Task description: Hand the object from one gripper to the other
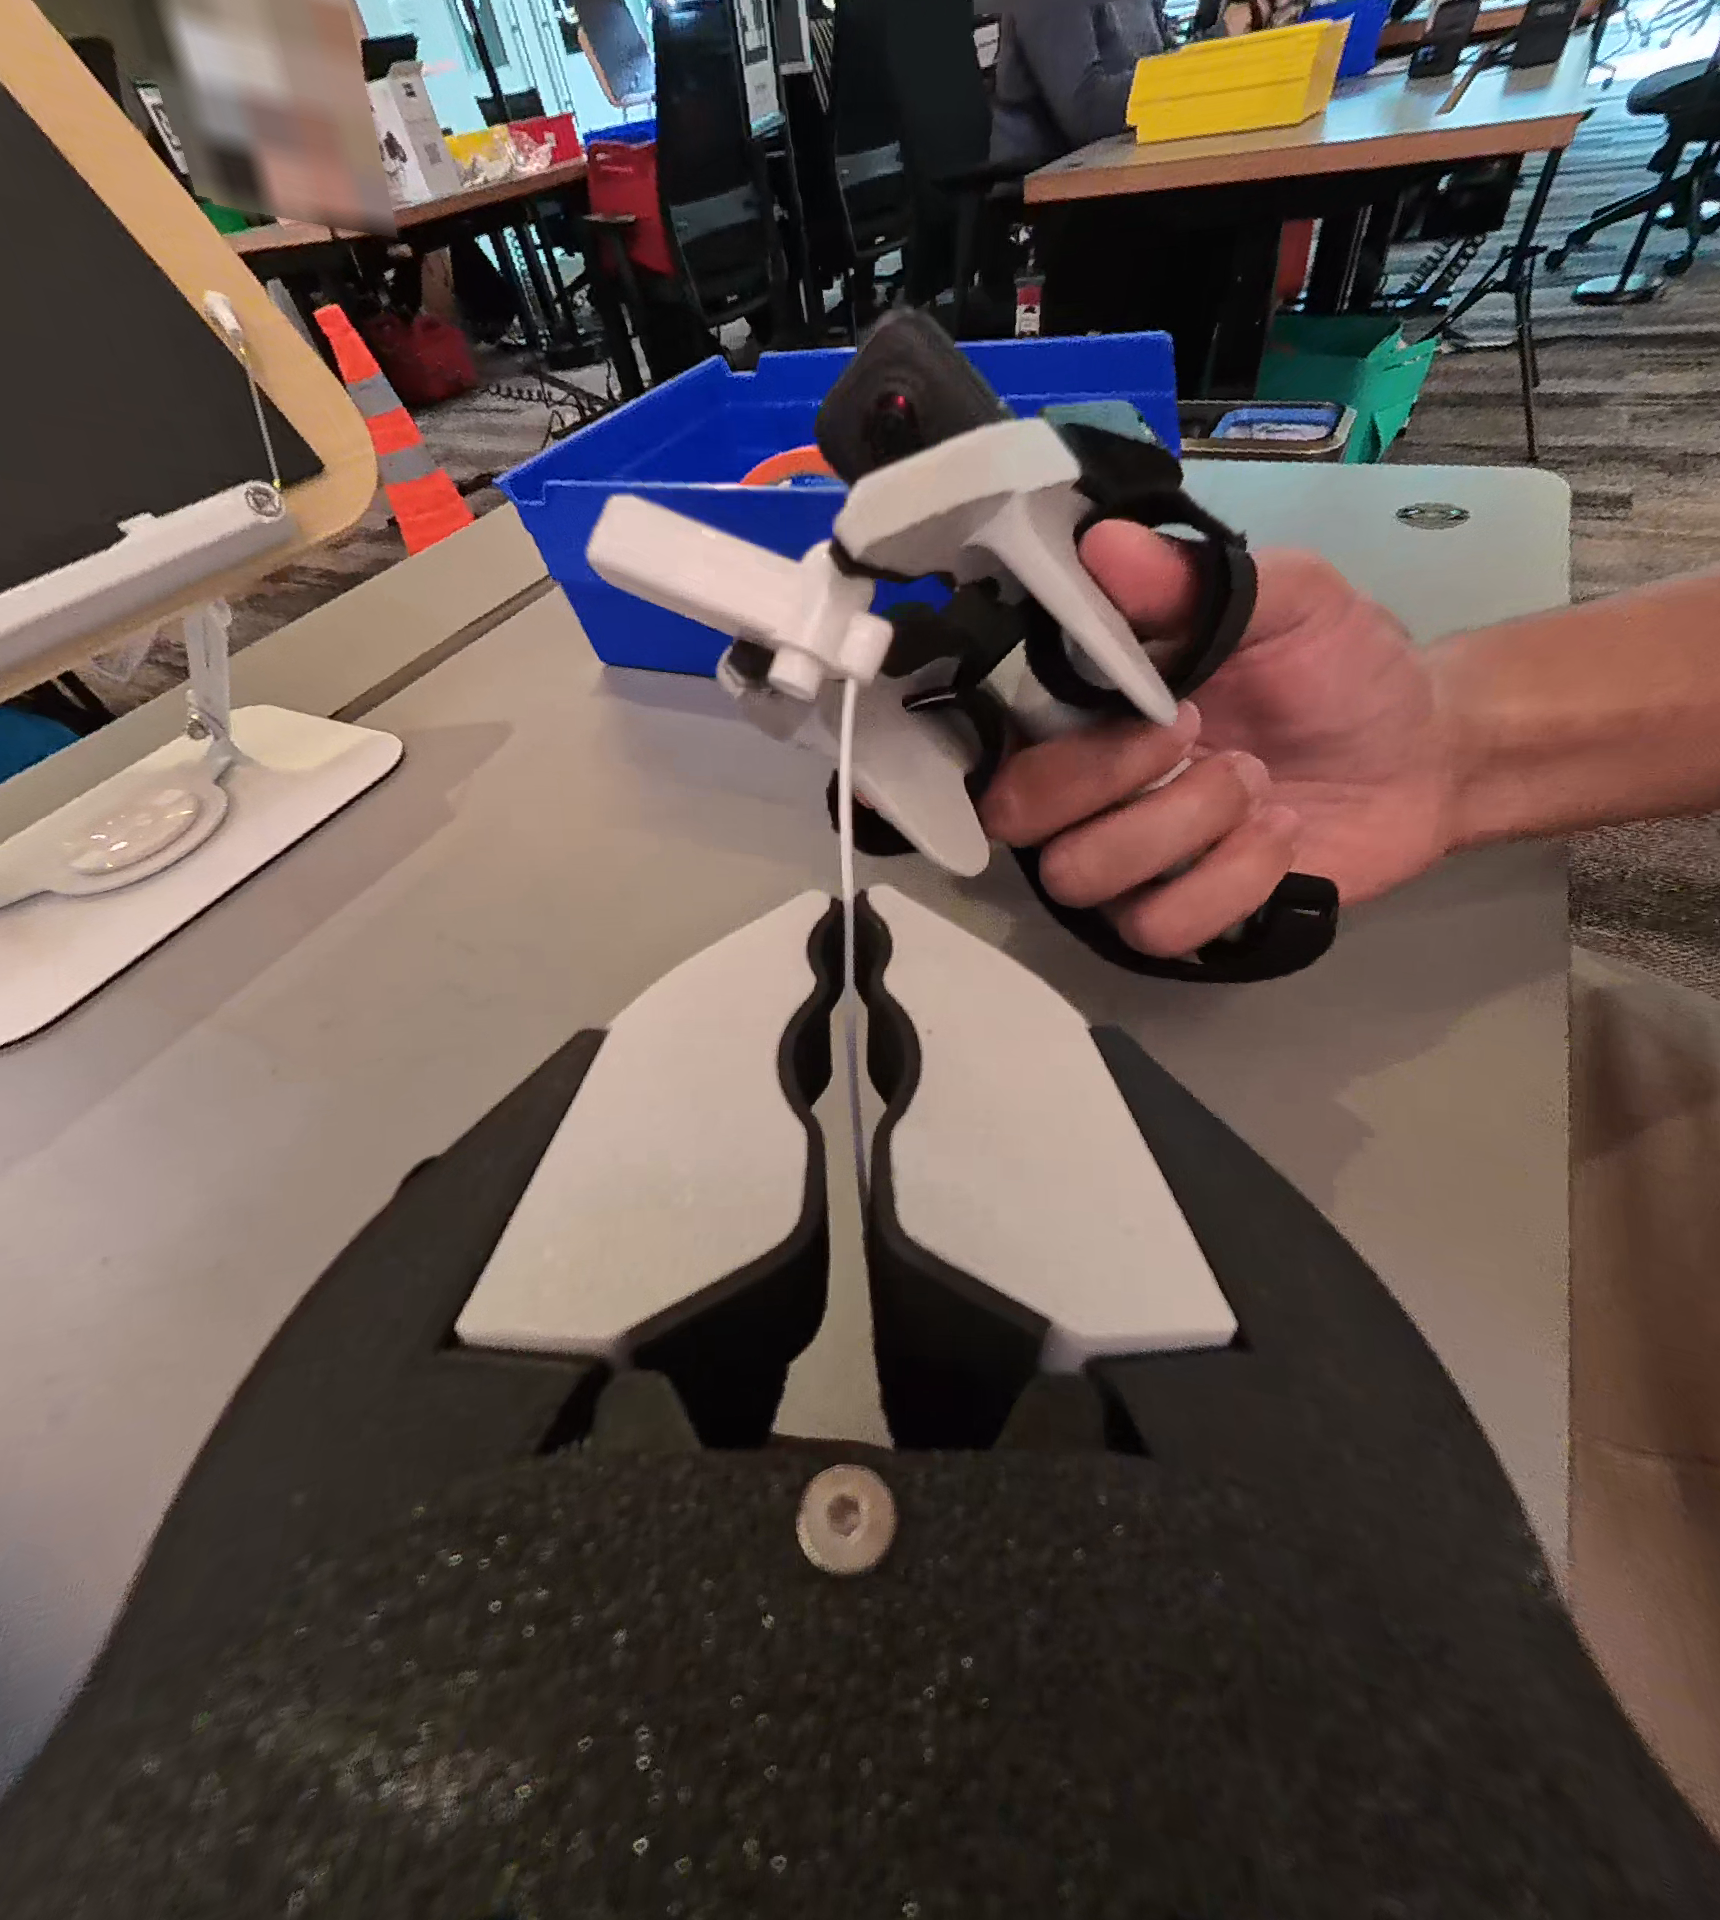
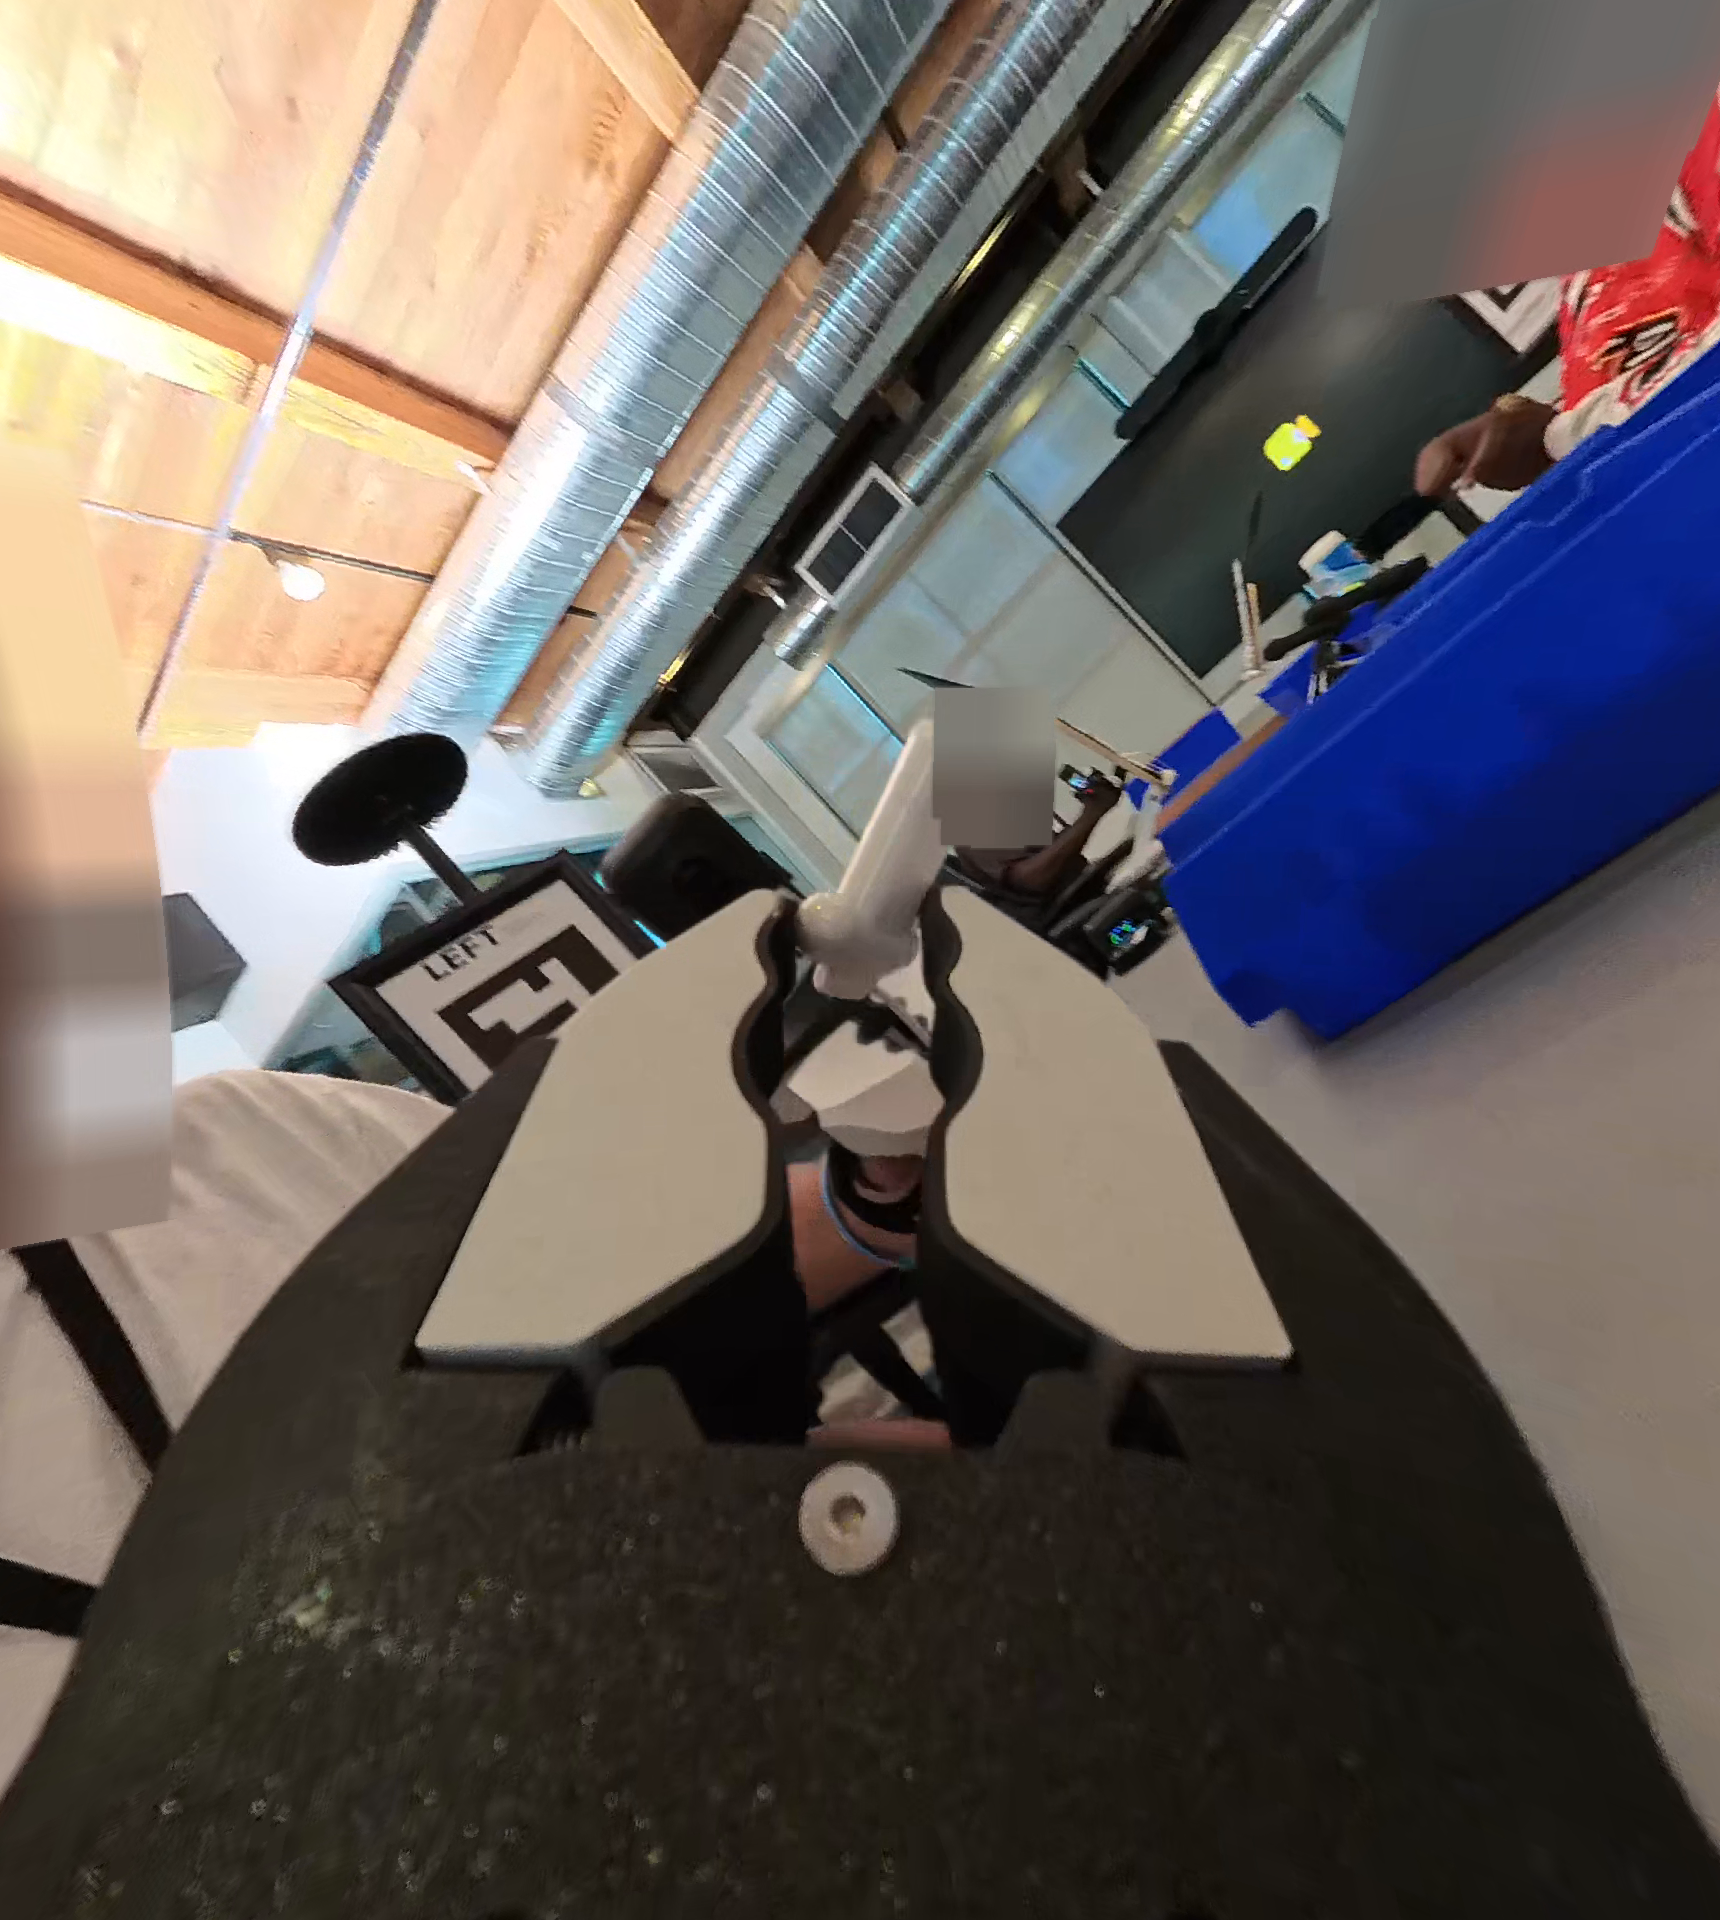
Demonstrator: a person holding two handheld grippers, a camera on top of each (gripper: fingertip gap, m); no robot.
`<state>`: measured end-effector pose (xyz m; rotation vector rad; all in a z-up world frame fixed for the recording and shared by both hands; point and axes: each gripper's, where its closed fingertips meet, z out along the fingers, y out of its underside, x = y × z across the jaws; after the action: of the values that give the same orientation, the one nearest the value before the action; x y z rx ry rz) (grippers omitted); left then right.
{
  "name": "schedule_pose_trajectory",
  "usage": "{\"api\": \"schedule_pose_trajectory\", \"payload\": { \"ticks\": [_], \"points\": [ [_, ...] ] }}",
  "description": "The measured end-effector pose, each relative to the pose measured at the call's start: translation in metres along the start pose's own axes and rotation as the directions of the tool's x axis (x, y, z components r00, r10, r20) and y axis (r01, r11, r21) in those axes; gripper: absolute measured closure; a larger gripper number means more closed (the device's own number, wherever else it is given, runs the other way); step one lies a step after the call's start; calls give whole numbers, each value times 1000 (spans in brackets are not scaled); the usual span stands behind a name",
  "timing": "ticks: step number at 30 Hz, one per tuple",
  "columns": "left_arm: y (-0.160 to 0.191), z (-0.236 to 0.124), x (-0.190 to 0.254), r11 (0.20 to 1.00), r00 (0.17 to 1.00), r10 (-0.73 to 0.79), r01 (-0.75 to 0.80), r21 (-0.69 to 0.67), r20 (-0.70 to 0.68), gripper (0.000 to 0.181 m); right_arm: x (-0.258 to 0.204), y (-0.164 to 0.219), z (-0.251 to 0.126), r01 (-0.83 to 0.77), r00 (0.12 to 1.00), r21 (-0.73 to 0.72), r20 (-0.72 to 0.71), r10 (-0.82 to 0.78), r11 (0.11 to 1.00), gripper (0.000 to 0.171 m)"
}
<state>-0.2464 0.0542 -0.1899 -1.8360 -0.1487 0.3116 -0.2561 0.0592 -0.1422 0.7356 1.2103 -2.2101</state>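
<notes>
Currently a thin white plastic stick (image 1: 848, 831) is clamped between the closed fingers of the left gripper (image 1: 848, 914). Its upper end is held by the closed fingers of the right gripper (image 1: 783, 665), above the desk (image 1: 482, 935), near the blue bin (image 1: 627, 520) at the far edge.
</notes>
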Motion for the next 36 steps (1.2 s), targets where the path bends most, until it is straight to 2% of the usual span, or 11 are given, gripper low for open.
{"api": "schedule_pose_trajectory", "payload": {
  "ticks": [8,10,15,18,20,22,26,29,32,34,36],
  "points": [
    [8,3,-3,999,1000,-4,5,-48,18,180,12,-1,-5,100,989,-37,-107,-103,994,148],
    [8,2,-4,999,1000,-19,19,-46,20,180,18,-4,-8,144,975,-48,-164,-151,988,136],
    [15,-1,-16,995,997,-36,41,-86,63,180,28,-15,-20,390,836,-167,-348,-424,906,118],
    [23,-1,-22,990,996,-46,56,-127,81,180,38,-19,-29,610,535,-395,-434,-725,687,111],
    [28,-1,-24,986,996,-60,70,-151,73,180,41,-11,-32,668,281,-600,-344,-896,440,116],
    [33,-1,-25,981,995,-66,78,-175,73,180,46,5,-31,640,119,-737,-184,-976,217,117],
    [40,0,-27,975,995,-65,80,-207,81,180,52,24,-26,578,-61,-816,-32,-998,-10,122],
    [44,3,-25,970,995,-72,86,-225,73,180,62,23,-25,466,-281,-859,83,-956,-211,122],
    [46,5,-22,967,995,-71,84,-241,63,180,66,23,-25,352,-478,-840,218,-851,-413,134],
    [49,5,-21,962,996,-67,82,-259,65,180,65,19,-26,291,-554,-829,261,-791,-478,148],
    [50,5,-19,962,996,-74,87,-257,57,180,67,17,-27,280,-548,-836,264,-793,-472,151]
  ]
}}
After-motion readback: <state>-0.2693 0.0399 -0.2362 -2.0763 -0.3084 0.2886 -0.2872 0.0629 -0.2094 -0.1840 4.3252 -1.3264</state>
